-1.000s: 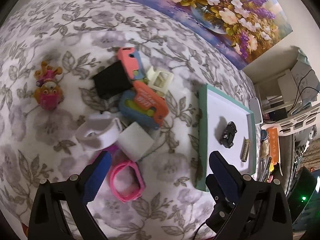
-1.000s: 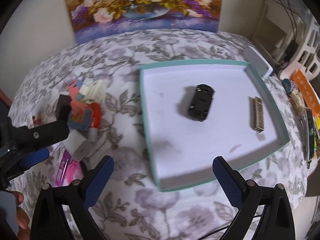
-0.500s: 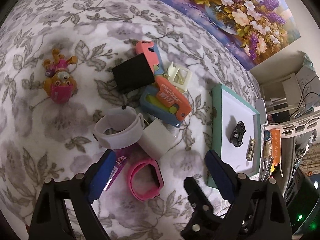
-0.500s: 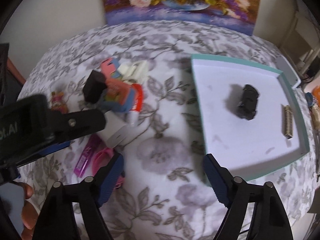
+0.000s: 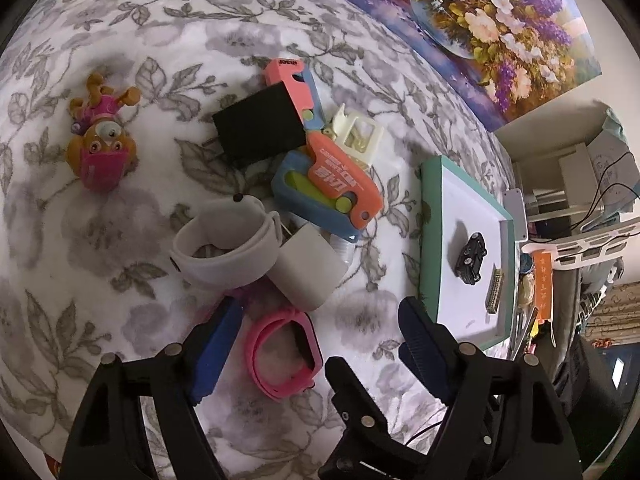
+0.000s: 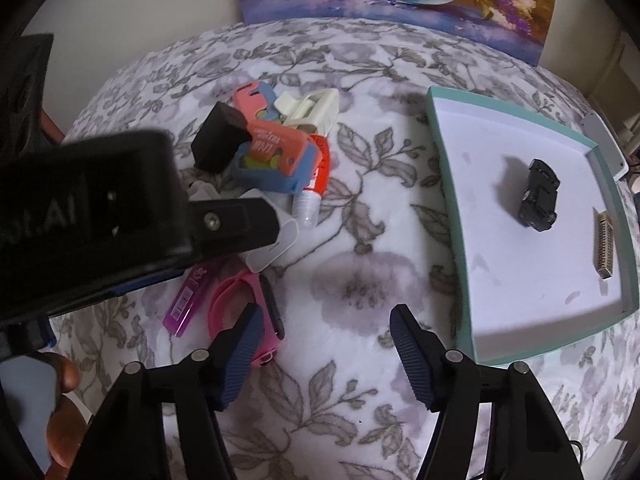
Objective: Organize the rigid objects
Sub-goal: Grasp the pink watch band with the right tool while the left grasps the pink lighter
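The pink wristband [image 5: 286, 354] lay on the floral cloth at the near edge of the toy pile, and both tools were going for it! The left hand-held gripper [image 5: 316, 344] had its jaws apart and closing, the band between them, pads not yet pressing. The right hand-held gripper [image 6: 326, 354] was closing too, its left pad [image 6: 240, 350] just over the band's end, nothing clamped. Behind the band sat the white block [image 5: 306, 270] touching the white strap [image 5: 226, 246], then the orange-and-blue toy [image 5: 332, 188], the black box [image 5: 258, 126] and, well apart, the puppy figure [image 5: 102, 146]. Off to the side, the teal tray [image 5: 430, 240] already held a black toy car [image 5: 472, 258] and a small comb-like piece [image 5: 495, 294]. By my read, this was the pick-up step; next called for a firm pinch on the band's rim, then a lift and carry across to the tray.
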Demonstrator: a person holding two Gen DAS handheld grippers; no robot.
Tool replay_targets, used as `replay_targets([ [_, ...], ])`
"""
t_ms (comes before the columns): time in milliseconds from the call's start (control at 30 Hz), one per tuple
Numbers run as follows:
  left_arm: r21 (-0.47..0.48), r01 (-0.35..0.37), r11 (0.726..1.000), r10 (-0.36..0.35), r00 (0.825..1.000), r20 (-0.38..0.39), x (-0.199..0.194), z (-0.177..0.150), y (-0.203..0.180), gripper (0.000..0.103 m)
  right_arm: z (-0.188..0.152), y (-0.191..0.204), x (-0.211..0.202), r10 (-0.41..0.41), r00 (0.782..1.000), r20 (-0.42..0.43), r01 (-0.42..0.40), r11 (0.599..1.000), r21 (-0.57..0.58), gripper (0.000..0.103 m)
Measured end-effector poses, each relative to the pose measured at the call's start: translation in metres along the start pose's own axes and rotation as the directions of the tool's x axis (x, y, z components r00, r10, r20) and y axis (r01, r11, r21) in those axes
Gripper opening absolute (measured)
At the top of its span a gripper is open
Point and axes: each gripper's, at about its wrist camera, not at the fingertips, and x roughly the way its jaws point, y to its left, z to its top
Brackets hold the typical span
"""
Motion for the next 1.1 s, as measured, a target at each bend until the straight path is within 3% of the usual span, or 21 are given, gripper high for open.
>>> replay_targets([
  [133, -0.012, -0.008, 1.0, 0.009, 1.0, 0.008, -0.003, 0.0, 0.005, 0.08, -0.001, 0.003, 0.006, 0.006, 1.0, -0.011, -0.006, 1.0, -0.01, 0.069],
  [233, -0.026, -0.02, 0.999, 0.02, 1.0, 0.0, -0.002, 0.001, 0.009, 0.08, 0.0, 0.004, 0.009, 0.005, 1.0, -0.022, -0.005, 1.0, -0.015, 0.062],
  [700, -0.064, -0.024, 0.998, 0.024, 1.0, 0.009, -0.005, 0.003, 0.021, 0.08, 0.002, 0.009, 0.017, -0.012, 0.999, -0.031, 0.011, 0.999, -0.038, 0.057],
  [1100, -0.084, -0.053, 0.995, 0.054, 0.998, 0.013, -0.006, 0.004, 0.032, 0.079, 0.0, 0.032, 0.014, 0.003, 1.0, -0.016, -0.005, 0.995, -0.103, 0.039],
])
